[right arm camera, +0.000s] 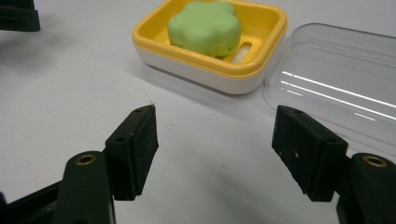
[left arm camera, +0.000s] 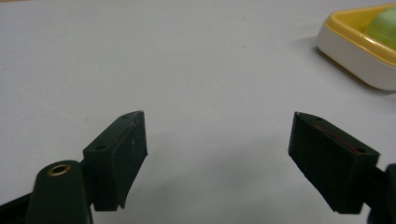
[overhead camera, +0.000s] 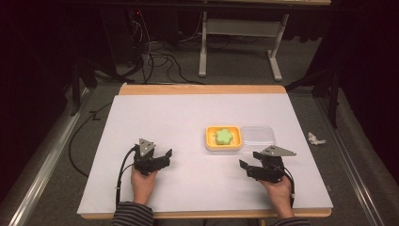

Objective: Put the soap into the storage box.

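Currently: both grippers idle, fingers spread, holding nothing.
Soap dish lies just ahead of right gripper; left gripper farther.

Dark room, grey floor, cables, white frame

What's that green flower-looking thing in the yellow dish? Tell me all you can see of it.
The green flower-shaped soap is a thick, pale green bar with rounded lobes and a matte, smooth surface. It lies flat inside the yellow soap dish, over a slot in the dish floor. Only the dish touches it. The clear lid lies off to the side on the white table, and both grippers are open and away from it.
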The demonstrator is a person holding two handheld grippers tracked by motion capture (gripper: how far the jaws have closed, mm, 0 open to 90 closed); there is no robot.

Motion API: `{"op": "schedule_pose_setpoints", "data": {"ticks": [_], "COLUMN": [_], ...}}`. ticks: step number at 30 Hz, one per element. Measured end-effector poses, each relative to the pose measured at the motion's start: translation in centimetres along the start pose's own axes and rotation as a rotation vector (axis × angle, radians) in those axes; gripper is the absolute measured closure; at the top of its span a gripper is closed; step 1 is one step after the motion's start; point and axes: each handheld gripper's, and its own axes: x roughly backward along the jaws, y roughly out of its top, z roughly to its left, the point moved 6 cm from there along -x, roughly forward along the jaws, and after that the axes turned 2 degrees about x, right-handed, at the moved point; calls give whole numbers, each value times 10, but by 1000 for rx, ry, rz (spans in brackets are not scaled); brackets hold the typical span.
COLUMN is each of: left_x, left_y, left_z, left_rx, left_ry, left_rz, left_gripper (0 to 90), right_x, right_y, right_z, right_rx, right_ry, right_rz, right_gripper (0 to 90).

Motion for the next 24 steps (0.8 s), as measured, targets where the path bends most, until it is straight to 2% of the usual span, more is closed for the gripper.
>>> {"op": "schedule_pose_setpoints", "data": {"ticks": [24], "left_x": [0], "left_y": [0], "left_z": [0], "left_rx": [-4], "left_ry": [1], "left_rz": [1], "left_gripper": [200], "right_x": [-16], "right_y": [-21], "right_z": [10], "right_rx": [-25], "right_ry": [23], "right_rz": [36], "right_gripper": [319]}}
